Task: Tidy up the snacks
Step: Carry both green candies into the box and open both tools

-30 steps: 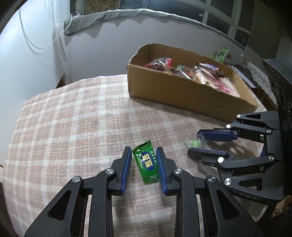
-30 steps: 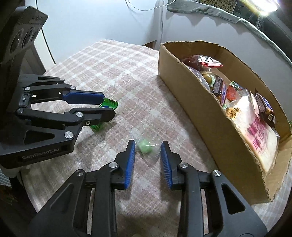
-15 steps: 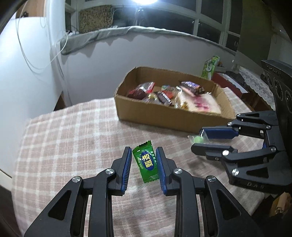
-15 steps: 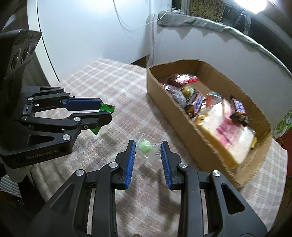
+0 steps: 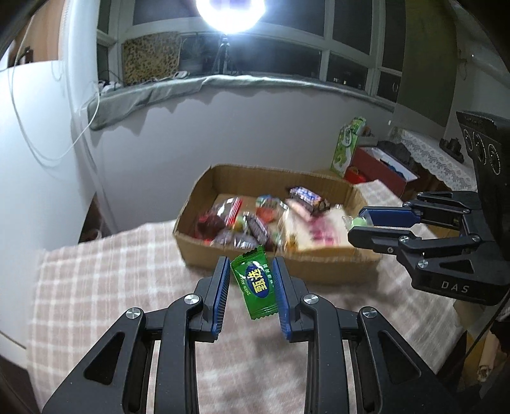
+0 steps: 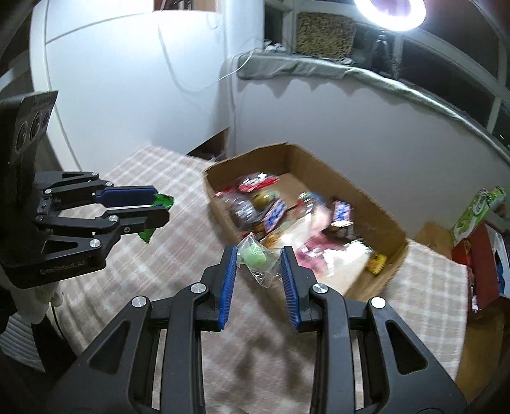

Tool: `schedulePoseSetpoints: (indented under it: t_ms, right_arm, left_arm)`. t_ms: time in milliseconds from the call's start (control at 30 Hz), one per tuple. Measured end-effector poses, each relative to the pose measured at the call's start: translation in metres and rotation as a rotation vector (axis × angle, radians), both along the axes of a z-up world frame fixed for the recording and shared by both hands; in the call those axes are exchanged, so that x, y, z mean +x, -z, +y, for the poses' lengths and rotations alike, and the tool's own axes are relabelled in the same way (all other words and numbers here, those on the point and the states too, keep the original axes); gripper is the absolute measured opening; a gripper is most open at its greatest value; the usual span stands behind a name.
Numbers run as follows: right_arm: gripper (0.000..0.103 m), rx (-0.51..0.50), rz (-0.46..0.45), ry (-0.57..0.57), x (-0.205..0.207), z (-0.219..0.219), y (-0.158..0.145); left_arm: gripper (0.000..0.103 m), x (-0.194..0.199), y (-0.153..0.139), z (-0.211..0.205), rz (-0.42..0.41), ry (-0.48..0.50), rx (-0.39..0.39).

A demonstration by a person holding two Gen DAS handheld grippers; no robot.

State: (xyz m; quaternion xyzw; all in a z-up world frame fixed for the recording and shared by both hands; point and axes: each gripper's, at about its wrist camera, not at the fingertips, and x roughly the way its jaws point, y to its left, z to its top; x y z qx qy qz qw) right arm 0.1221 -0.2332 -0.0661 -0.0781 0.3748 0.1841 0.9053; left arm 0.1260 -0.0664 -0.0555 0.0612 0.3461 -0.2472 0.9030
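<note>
My left gripper (image 5: 251,264) is shut on a green candy packet (image 5: 256,284) with a blue oval label, held in the air above the checked tablecloth (image 5: 105,286). My right gripper (image 6: 258,254) is shut on a pale green sweet in a clear wrapper (image 6: 255,256), also lifted off the table. Just beyond both stands an open cardboard box (image 5: 318,267) filled with several wrapped snacks. From the left wrist, the right gripper (image 5: 357,224) shows at the right, level with the box's near wall. In the right wrist view, the left gripper (image 6: 161,208) sits at the left with the green packet (image 6: 162,201) sticking out.
A white wall and a grey-covered ledge (image 5: 207,86) rise behind the table. A bright ring lamp (image 5: 229,12) glares from the window. Right of the table stand a green bag (image 5: 347,146), a red box (image 5: 382,168) and a lace-covered surface (image 5: 436,156).
Both grippers have risen off the tablecloth with their sweets still gripped and tilted up. The box now lies lower in both views, with more of its contents and the window showing.
</note>
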Motion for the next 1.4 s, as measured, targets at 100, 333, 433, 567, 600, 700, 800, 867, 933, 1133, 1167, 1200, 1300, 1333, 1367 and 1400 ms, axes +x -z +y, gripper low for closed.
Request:
schedulePoseSetpoints:
  t_ms: [100,333,433,567,600,700,800,867,933,1133,1167,1200,1300,1333,1367,1400]
  right_arm:
    - [0.029,0.01,-0.013,0.029,0.008,-0.013,-0.007]
    - [0.029,0.01,-0.018,0.068,0.025,-0.032,-0.013]
    - [0.029,0.027,-0.009,0.086,0.036,-0.041,-0.012]
    - [0.029,0.043,0.002,0.113,0.053,-0.05,-0.008]
    - [0.029,0.044,0.005,0.117,0.056,-0.052,-0.006]
    - [0.029,0.048,0.011,0.126,0.063,-0.055,-0.003]
    - [0.029,0.054,0.02,0.128,0.067,-0.059,0.001]
    - [0.029,0.051,0.025,0.13,0.071,-0.061,0.005]
    - [0.029,0.055,0.038,0.135,0.076,-0.064,0.009]
    - [0.03,0.07,0.078,0.146,0.086,-0.07,0.023]
    - [0.03,0.069,0.081,0.144,0.087,-0.07,0.025]
    - [0.03,0.068,0.083,0.143,0.087,-0.07,0.026]
    - [0.03,0.068,0.091,0.144,0.089,-0.07,0.03]
    - [0.03,0.068,0.091,0.146,0.089,-0.071,0.03]
    - [0.03,0.067,0.092,0.147,0.089,-0.071,0.03]
    - [0.031,0.065,0.092,0.147,0.09,-0.071,0.031]
  left_arm:
    - [0.025,0.009,-0.006,-0.006,-0.008,0.002,-0.011]
    - [0.025,0.027,-0.01,-0.024,-0.022,0.009,-0.003]
    - [0.025,0.038,-0.01,-0.032,-0.022,0.004,-0.01]
    - [0.025,0.049,-0.006,-0.041,-0.015,-0.002,-0.015]
    - [0.025,0.053,-0.005,-0.044,-0.008,0.0,-0.018]
    - [0.025,0.058,-0.001,-0.048,-0.003,0.001,-0.019]
    - [0.025,0.064,0.004,-0.051,0.005,0.001,-0.012]
    - [0.025,0.068,0.008,-0.053,0.014,0.0,-0.01]
    - [0.025,0.072,0.011,-0.055,0.024,-0.003,-0.013]
    - [0.026,0.079,0.019,-0.058,0.044,0.0,-0.007]
    - [0.026,0.08,0.02,-0.059,0.044,0.001,-0.004]
    - [0.026,0.081,0.022,-0.059,0.048,0.001,-0.003]
    - [0.027,0.084,0.024,-0.06,0.061,0.004,-0.001]
    - [0.028,0.084,0.025,-0.061,0.064,-0.001,0.002]
    - [0.029,0.085,0.025,-0.061,0.061,-0.008,0.003]
    - [0.036,0.085,0.025,-0.06,0.062,-0.019,0.007]
